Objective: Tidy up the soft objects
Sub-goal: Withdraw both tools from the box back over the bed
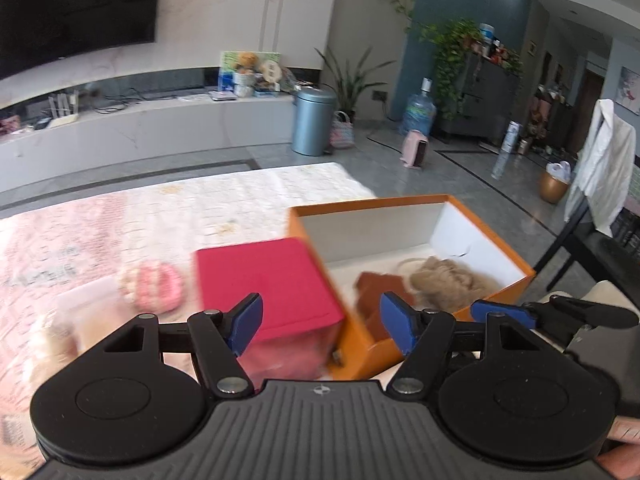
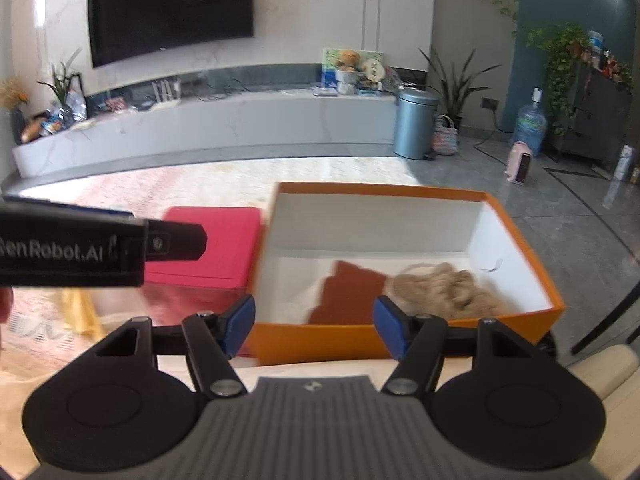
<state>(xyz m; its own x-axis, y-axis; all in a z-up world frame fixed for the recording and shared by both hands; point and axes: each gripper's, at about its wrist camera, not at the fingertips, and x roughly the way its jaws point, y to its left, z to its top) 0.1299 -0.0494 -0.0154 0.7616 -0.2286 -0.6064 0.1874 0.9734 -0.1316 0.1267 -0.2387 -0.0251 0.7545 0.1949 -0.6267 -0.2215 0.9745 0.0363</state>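
An open orange box (image 1: 496,294) (image 2: 520,236) with a white inside stands on the table. In it lie a beige fluffy soft object (image 1: 448,282) (image 2: 444,286) and a brown-red piece (image 1: 374,294) (image 2: 346,292). A red box (image 1: 268,280) (image 2: 216,246) stands against its left side. A pink and cream soft ring (image 1: 154,284) lies left of the red box. My left gripper (image 1: 320,322) is open and empty above the red box's near corner. My right gripper (image 2: 314,322) is open and empty before the orange box. The left gripper's body shows at the left of the right wrist view (image 2: 80,250).
The table has a pink and cream patterned cloth (image 1: 180,208). A yellow item (image 2: 78,316) lies near the left. A dark chair (image 1: 592,248) with a white garment stands to the right. A blue bin (image 1: 312,120) and TV bench (image 2: 208,120) stand beyond.
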